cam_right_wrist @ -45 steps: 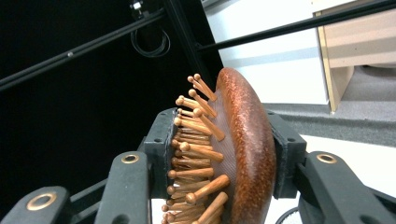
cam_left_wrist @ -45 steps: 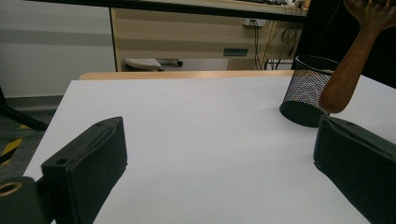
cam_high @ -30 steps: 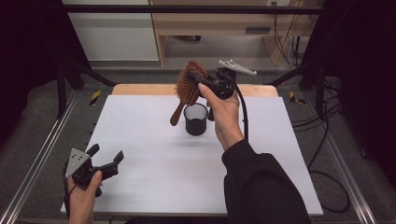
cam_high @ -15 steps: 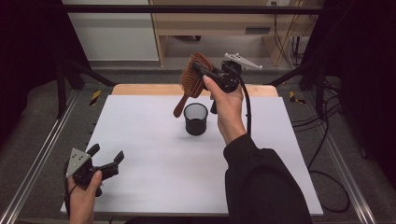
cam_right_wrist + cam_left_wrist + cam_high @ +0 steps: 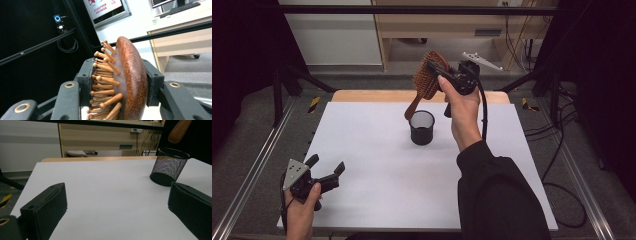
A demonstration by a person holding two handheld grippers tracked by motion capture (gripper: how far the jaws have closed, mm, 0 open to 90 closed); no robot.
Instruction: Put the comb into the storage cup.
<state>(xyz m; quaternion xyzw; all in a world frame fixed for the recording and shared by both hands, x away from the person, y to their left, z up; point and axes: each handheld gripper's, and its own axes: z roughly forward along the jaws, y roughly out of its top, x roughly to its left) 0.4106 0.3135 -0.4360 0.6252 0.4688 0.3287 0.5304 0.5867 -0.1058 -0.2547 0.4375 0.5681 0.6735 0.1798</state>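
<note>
Higher than before — bristly wooden hairbrush [image 5: 428, 75] over round mesh cup [image 5: 421, 127]

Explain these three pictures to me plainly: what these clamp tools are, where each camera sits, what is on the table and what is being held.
A person holds a two-jaw tool in each hand. The wide picture comes from a camera above the white table. The right hand-held gripper is raised over the table and clamps the bristled head of a wooden hairbrush, whose handle points down toward a black mesh cup standing on the table. The left hand-held gripper rests near the table's front left corner, jaws open, holding nothing. The other two pictures come from cameras riding on the tools: the left gripper view looks across the table at the cup, the right gripper view shows the brush pinched between its jaws.
</note>
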